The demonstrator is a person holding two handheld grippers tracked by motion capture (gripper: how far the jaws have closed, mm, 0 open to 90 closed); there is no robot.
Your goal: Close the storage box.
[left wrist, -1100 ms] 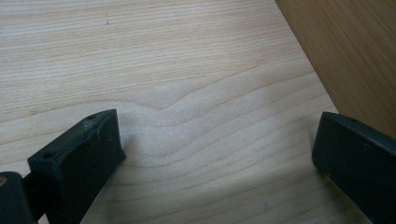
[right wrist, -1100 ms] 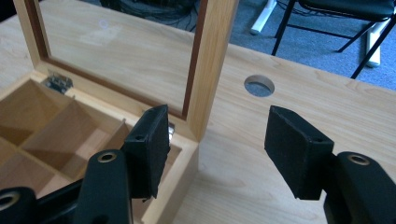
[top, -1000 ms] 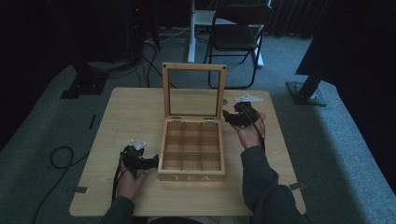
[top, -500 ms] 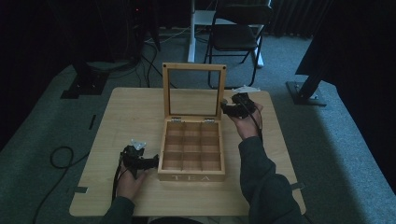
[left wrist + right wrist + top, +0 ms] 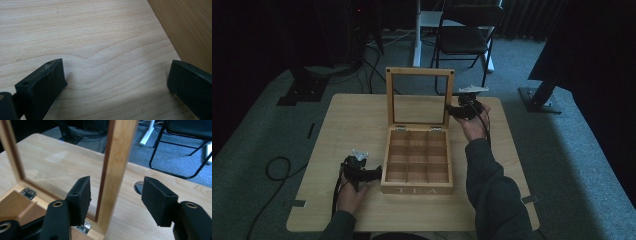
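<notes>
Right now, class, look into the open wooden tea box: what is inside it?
The tea box shows wooden dividers forming a grid of compartments, and every compartment floor that can be seen is bare wood. The front wall hides the lowest strip of the nearest row. Its glass lid stands upright behind.

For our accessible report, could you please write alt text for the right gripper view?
The right tongs straddle the upright frame of the tea box lid without pressing on it. Behind stand the wooden table and a black chair.

high view dim, dark surroundings | gripper views brighter | lid frame (image 5: 117, 157) slightly blurred, soft shadows under tongs
</notes>
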